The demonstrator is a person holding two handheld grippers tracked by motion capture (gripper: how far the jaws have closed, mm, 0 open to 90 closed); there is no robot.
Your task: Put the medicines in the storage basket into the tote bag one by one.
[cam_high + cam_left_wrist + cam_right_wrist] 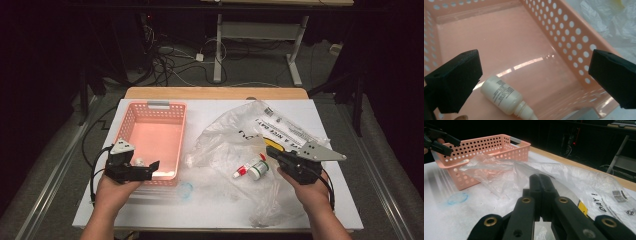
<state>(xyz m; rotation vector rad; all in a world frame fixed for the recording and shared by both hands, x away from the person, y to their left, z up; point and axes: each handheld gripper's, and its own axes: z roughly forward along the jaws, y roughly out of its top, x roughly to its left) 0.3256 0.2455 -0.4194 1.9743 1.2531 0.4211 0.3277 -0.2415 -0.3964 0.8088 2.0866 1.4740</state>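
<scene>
Left jaws: the left gripper (534,77) hangs over the near end of the pink basket (506,45), its two black jaws spread wide with nothing between the pads.
Bottle in basket: a small cream-white dropper bottle (504,96) lies on its side on the basket floor, just below the left-hand jaw, nozzle toward the near wall.
Right jaws: the right gripper (540,195) has its jaws pressed together, pinching the edge of the clear plastic bag (499,173); the film rises in a crumpled fold from the tips toward the basket.
Right hand: in the high view the right gripper (278,154) sits low at the bag's right side, the person's hand behind it.
Bag contents: a white bottle with a green band (258,170) and a small red-capped tube (242,171) lie touching each other within the bag's outline, just left of the right jaws; whether they are inside or on top of the film cannot be told.
Bag print: black lettering and a yellow patch (582,208) show on the film beside the right gripper.
Basket: the pink basket (131,119) stands on the left half of the white surface (340,200), well apart from the right gripper.
Surface mark: a faint blue ring (457,198) lies near the basket's near corner.
</scene>
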